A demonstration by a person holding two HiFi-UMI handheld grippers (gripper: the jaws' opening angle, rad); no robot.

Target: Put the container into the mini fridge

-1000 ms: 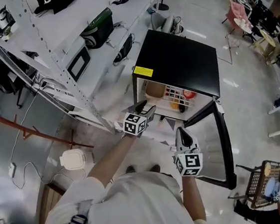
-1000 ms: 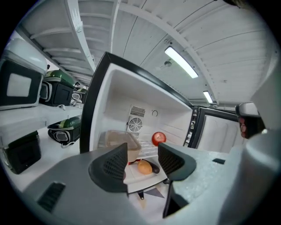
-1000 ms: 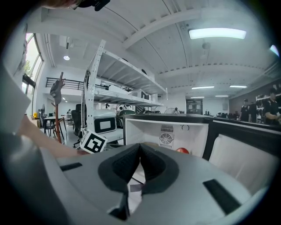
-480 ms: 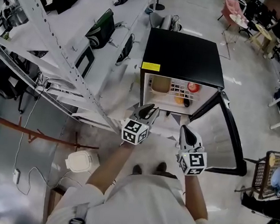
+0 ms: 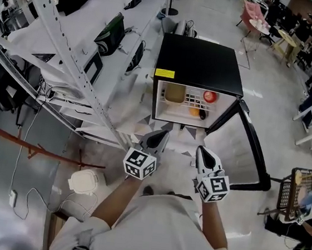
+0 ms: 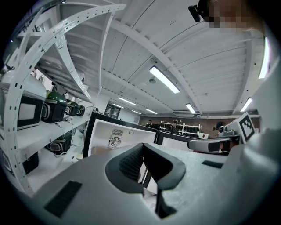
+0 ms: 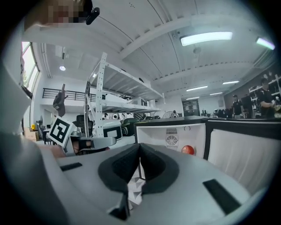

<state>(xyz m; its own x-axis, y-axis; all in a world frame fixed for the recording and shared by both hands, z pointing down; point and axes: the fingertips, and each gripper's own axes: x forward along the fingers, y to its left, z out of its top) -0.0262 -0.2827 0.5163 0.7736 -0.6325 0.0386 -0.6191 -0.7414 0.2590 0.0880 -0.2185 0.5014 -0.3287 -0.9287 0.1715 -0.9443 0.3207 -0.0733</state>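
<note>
Black mini fridge (image 5: 201, 65) is standing open on the floor, its door (image 5: 249, 154) hanging out to the right, and the tan container (image 5: 175, 93) is sitting inside at the wire shelf's left. The left gripper (image 5: 162, 134) jaws, having just been closing, are clenching together empty. The right gripper (image 5: 202, 150) jaws are likewise pressing together on nothing.

- Right gripper (image 7: 139, 147): jaws together, tips touching, nothing between them
- Fridge (image 7: 153, 134): straight ahead, open, white inside
- Vent (image 7: 172, 140): round, on the fridge's back wall
- Red round item (image 7: 187, 150): inside the fridge, low at right
- Door (image 7: 239, 151): swung out to the right, white liner, black frame
- Left gripper (image 7: 112, 141): at left, level, marker cube (image 7: 60, 130) at its rear
- Rack (image 7: 102, 96): white, beyond the left gripper
- Ceiling light (image 7: 206, 38): lit
</note>
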